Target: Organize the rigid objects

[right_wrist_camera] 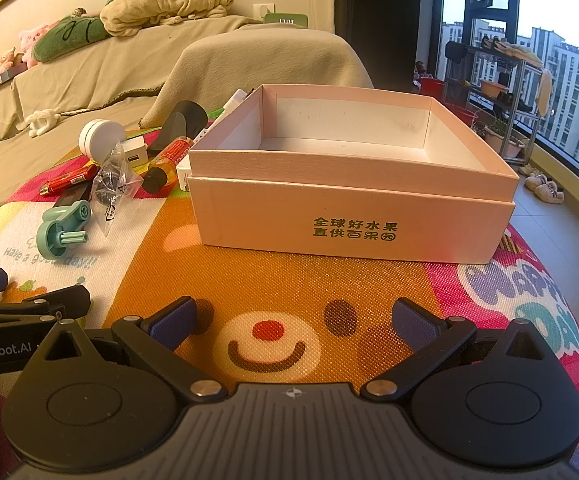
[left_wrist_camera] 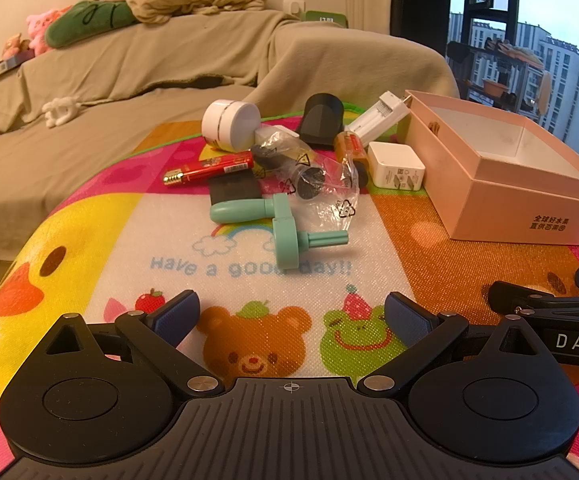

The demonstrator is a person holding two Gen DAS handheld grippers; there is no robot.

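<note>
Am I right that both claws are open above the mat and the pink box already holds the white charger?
Not quite: the pink box is empty, as the right wrist view shows. The white charger lies on the mat beside the box. The left claw and right claw are indeed open.

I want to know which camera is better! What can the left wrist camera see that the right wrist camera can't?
Only the left wrist view shows the bear and frog faces printed on the mat, under the open left claw. Only the right wrist view shows the slippers on the floor and most of the box's white inside, under the open right claw. Both show the pink box, the teal crank handle and the red lighter.
</note>
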